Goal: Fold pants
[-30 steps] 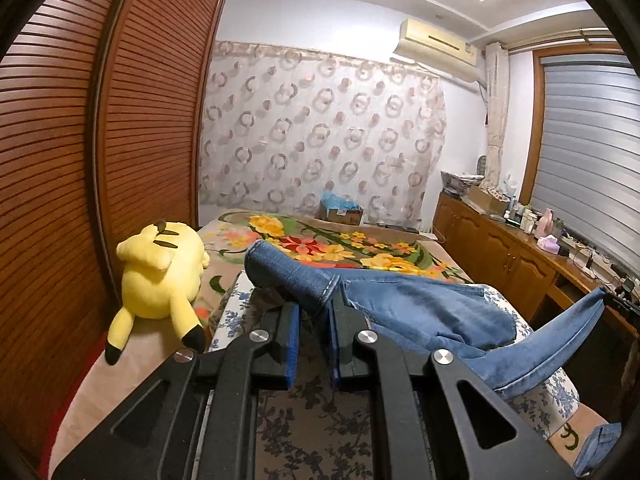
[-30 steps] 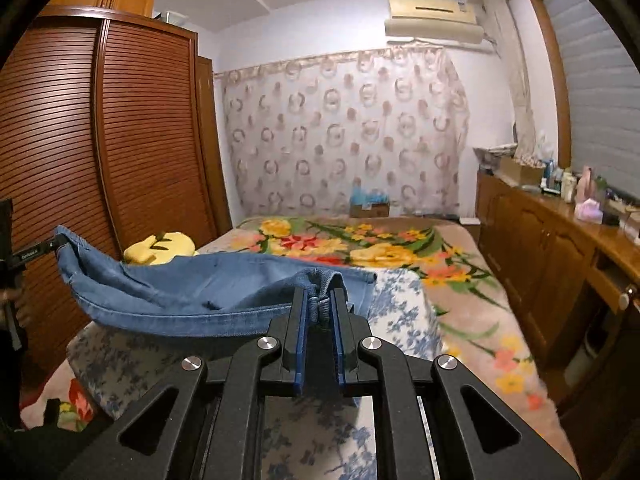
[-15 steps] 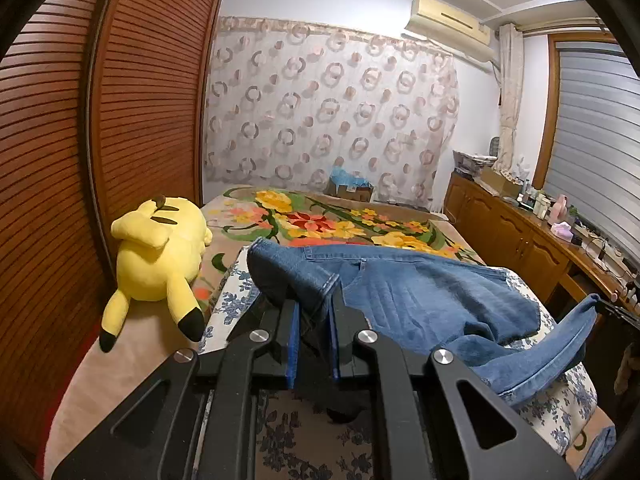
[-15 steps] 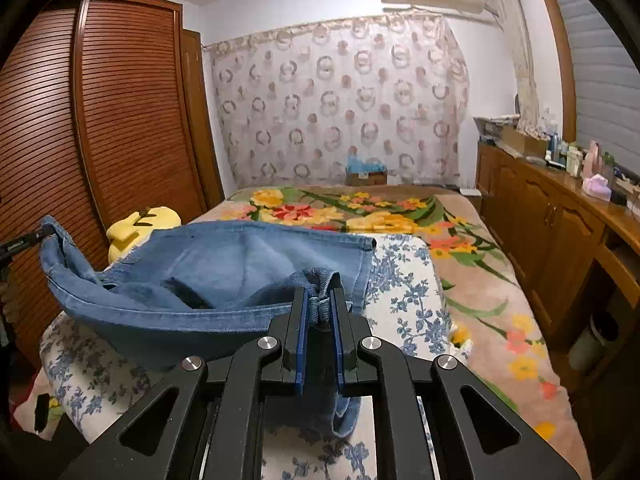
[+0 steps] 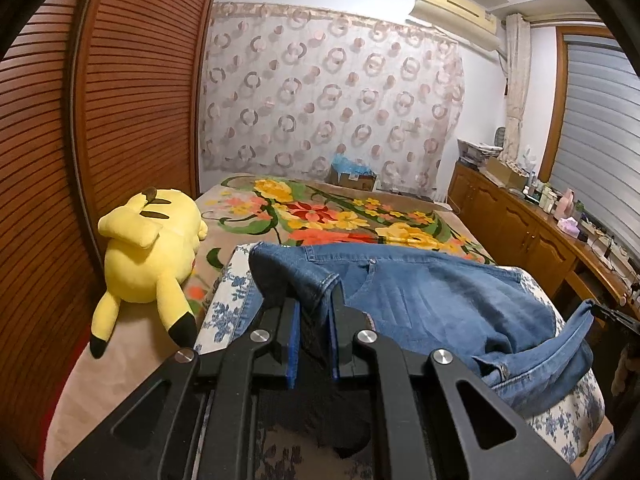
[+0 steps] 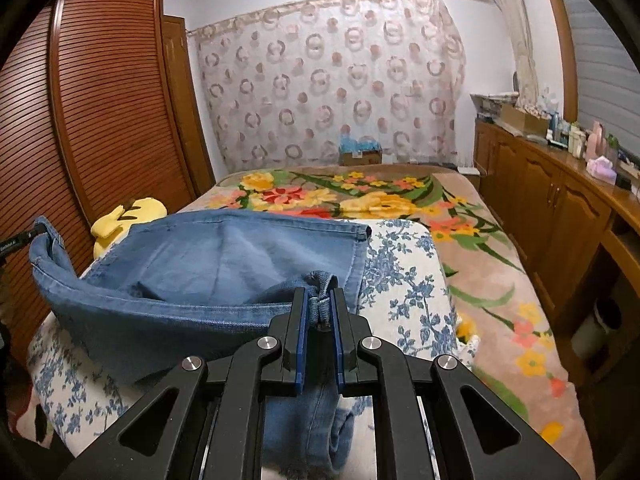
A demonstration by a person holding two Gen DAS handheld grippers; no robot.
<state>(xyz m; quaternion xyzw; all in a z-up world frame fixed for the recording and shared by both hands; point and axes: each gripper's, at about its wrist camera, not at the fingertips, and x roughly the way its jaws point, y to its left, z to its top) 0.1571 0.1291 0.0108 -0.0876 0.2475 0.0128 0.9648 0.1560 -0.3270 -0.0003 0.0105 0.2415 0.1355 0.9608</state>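
Blue denim pants (image 5: 432,300) lie spread over a blue-flowered white quilt (image 5: 224,300) on the bed. My left gripper (image 5: 314,300) is shut on a folded denim edge at the pants' left end, and cloth hangs dark between its blue pads. In the right wrist view the pants (image 6: 224,256) sag in a loop toward the left. My right gripper (image 6: 319,300) is shut on a bunched hem, with more denim hanging below the jaws. The other gripper's black tip (image 6: 18,240) shows at the far left, and the right one's tip (image 5: 612,316) at the far right of the left wrist view.
A yellow plush toy (image 5: 148,256) lies left of the quilt by the slatted wooden wardrobe (image 5: 100,120). A floral blanket (image 6: 360,196) covers the bed beyond. A cardboard box (image 5: 352,176) stands at the curtain. Wooden cabinets (image 6: 552,208) with small items run along the right wall.
Both grippers moved forward over the bed and sank a little, carrying the denim. The pants now rest flatter and farther across the quilt, and the plush toy looms larger on the left.
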